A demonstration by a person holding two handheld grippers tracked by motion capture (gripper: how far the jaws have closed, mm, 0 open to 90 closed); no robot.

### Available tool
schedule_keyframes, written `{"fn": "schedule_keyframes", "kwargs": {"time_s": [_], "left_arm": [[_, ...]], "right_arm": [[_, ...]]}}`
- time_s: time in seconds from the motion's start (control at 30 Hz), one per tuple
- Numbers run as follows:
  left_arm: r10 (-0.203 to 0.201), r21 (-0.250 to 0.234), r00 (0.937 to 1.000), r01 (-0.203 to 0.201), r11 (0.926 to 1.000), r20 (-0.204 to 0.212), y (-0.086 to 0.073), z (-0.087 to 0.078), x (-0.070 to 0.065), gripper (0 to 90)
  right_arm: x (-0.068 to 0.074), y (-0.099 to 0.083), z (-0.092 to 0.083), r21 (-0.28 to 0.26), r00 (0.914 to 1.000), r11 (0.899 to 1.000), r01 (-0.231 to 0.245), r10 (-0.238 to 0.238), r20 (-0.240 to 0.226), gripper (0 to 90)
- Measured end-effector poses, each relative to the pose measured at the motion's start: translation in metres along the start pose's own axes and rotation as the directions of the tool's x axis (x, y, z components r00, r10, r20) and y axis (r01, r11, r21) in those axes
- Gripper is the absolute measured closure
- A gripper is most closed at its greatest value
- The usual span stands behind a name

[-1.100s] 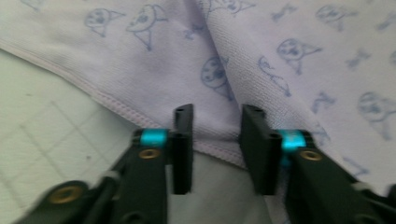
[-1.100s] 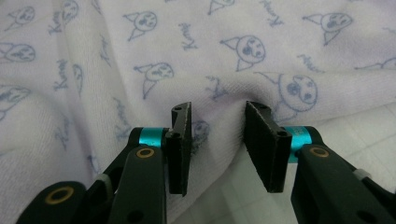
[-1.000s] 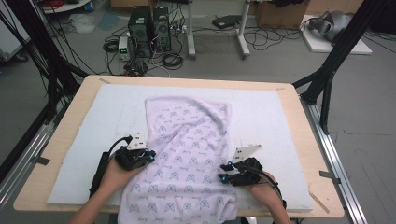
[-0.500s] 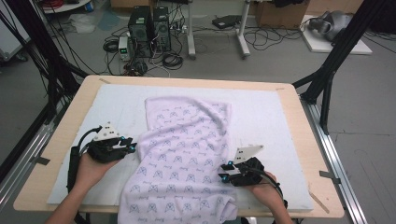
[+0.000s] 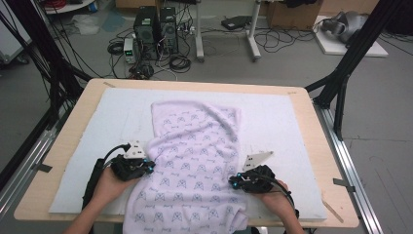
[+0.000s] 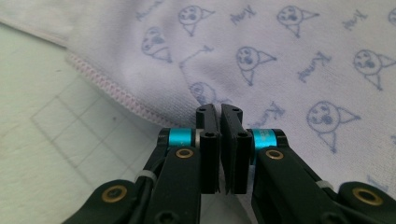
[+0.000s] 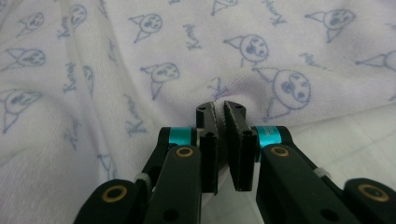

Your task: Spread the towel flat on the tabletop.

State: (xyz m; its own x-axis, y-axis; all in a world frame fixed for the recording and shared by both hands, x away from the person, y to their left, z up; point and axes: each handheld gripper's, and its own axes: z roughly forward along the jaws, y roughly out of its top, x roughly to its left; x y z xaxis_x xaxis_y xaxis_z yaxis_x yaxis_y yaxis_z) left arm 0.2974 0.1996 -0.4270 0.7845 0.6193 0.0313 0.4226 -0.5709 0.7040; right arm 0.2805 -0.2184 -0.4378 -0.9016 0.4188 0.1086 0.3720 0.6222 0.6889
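Two grippers work one printed cloth [image 5: 195,161], which lies lengthwise down the middle of the white mat [image 5: 292,122] on the bench [image 5: 63,146], its far end near the upper centre of the high view and its near end hanging over the bottom edge.

At lower left of the high view, the left gripper [image 5: 146,168] sits at the cloth's left hem. Its jaws have just been closing and now stand pressed together; in the left gripper view [image 6: 219,112] the tips meet right where the stitched hem [image 6: 116,95] runs under them, so they appear to pinch the cloth's edge, though the fabric between the pads is not plainly seen. The left hand [image 5: 109,183] comes in from the bottom edge, forearm angled up and inward, gripper lying low and pointing right toward the cloth.

At lower right, the right gripper [image 5: 236,183] mirrors it on the opposite edge. Its jaws have likewise just been closing and are near enough together; the right gripper view [image 7: 219,109] shows a small ridge of cloth gathered between the toothed pads [image 7: 208,116], a pinch on the fabric. The right hand [image 5: 275,200] reaches in from the bottom, gripper low and pointing left.

Judgement: holding both side edges at matching height suits lifting or folding the near half evenly.
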Motion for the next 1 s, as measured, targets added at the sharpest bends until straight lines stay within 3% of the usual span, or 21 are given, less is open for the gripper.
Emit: {"fn": "schedule_keyframes", "kwargs": {"time_s": [0.03, 0.07, 0.17, 0.27, 0.3, 0.33, 0.4, 0.43, 0.47, 0.5, 0.57, 0.67, 0.77, 0.8, 0.83, 0.87, 0.93, 1.0], "left_arm": [[0.000, 0.000, 1.0000, 0.000, 1.0000, 0.000, 0.000, 0.000, 0.000, 85.9], [-0.030, -0.029, 0.9995, 0.031, 0.9991, 0.008, -0.001, -0.007, 0.003, 85.9], [-0.033, -0.063, 0.9994, 0.032, 0.9975, -0.010, 0.000, -0.021, 0.007, 85.9], [-0.038, -0.087, 0.9993, 0.038, 0.9955, -0.004, 0.002, -0.029, 0.009, 82.4], [-0.051, -0.101, 0.9984, 0.048, 0.9937, -0.025, 0.003, -0.036, 0.009, 73.9], [-0.070, -0.110, 0.9975, 0.068, 0.9916, -0.014, 0.003, -0.039, 0.009, 64.9], [-0.061, -0.124, 0.9980, 0.059, 0.9906, -0.017, 0.002, -0.042, 0.005, 56.0], [-0.055, -0.127, 0.9985, 0.055, 0.9903, 0.005, 0.000, -0.041, 0.002, 55.0], [-0.055, -0.127, 0.9985, 0.055, 0.9903, 0.005, 0.000, -0.041, 0.002, 56.4], [-0.058, -0.095, 0.9977, 0.061, 0.9936, 0.035, -0.004, -0.033, 0.000, 57.4], [-0.052, -0.037, 0.9978, 0.054, 0.9979, 0.041, -0.008, -0.019, -0.003, 57.5], [-0.045, 0.004, 0.9974, 0.045, 0.9990, 0.056, -0.014, -0.002, -0.007, 62.7], [-0.044, -0.021, 0.9972, 0.046, 0.9987, 0.061, -0.016, 0.001, -0.009, 82.2], [-0.042, -0.023, 0.9977, 0.044, 0.9988, 0.054, -0.017, -0.001, -0.010, 85.8], [-0.042, -0.023, 0.9977, 0.044, 0.9988, 0.054, -0.017, -0.001, -0.010, 86.3], [-0.035, -0.022, 0.9984, 0.036, 0.9991, 0.045, -0.018, -0.005, -0.012, 87.0], [-0.023, -0.019, 0.9994, 0.024, 0.9995, 0.027, -0.020, -0.011, -0.015, 87.0], [-0.031, -0.028, 0.9988, 0.032, 0.9991, 0.037, -0.024, -0.019, -0.017, 87.0]], "right_arm": [[0.000, 0.000, 0.000, 0.000, 1.0000, 1.000, 0.000, 0.000, 0.000, 84.5], [0.002, 0.000, -0.011, -0.021, 0.9998, 1.000, 0.012, -0.011, 0.016, 84.5], [0.006, 0.003, -0.029, -0.028, 0.9985, 0.999, 0.027, -0.025, 0.049, 84.2], [0.010, 0.011, -0.043, -0.062, 0.9991, 0.998, 0.032, -0.030, 0.029, 79.7], [0.011, 0.013, -0.045, -0.072, 0.9994, 0.997, 0.033, -0.033, 0.004, 75.5], [0.011, 0.015, -0.046, -0.088, 0.9994, 0.996, 0.034, -0.034, 0.007, 72.0], [0.009, 0.016, -0.044, -0.095, 0.9996, 0.995, 0.024, -0.023, 0.013, 69.5], [0.009, 0.016, -0.042, -0.091, 0.9996, 0.996, 0.024, -0.023, 0.015, 67.9], [0.009, 0.016, -0.042, -0.091, 0.9996, 0.996, 0.024, -0.023, 0.015, 67.9], [0.008, 0.014, -0.031, -0.072, 0.9997, 0.997, 0.024, -0.023, 0.013, 65.2], [0.007, 0.011, -0.021, -0.048, 0.9996, 0.999, 0.026, -0.025, 0.015, 62.5], [0.005, 0.005, -0.003, -0.001, 0.9997, 1.000, 0.019, -0.019, 0.016, 61.2], [0.006, 0.002, 0.005, 0.007, 0.9992, 1.000, 0.027, -0.027, 0.030, 66.6], [0.005, 0.000, 0.004, -0.002, 0.9994, 1.000, 0.017, -0.017, 0.029, 76.2], [0.005, 0.000, 0.004, -0.002, 0.9994, 1.000, 0.017, -0.017, 0.029, 76.2], [0.006, 0.000, 0.004, 0.003, 0.9995, 1.000, 0.027, -0.027, 0.015, 84.8], [0.009, 0.001, 0.003, 0.012, 0.9989, 0.999, 0.042, -0.042, 0.020, 86.4], [0.011, 0.000, 0.003, 0.009, 0.9989, 0.999, 0.046, -0.046, 0.005, 86.9]]}}
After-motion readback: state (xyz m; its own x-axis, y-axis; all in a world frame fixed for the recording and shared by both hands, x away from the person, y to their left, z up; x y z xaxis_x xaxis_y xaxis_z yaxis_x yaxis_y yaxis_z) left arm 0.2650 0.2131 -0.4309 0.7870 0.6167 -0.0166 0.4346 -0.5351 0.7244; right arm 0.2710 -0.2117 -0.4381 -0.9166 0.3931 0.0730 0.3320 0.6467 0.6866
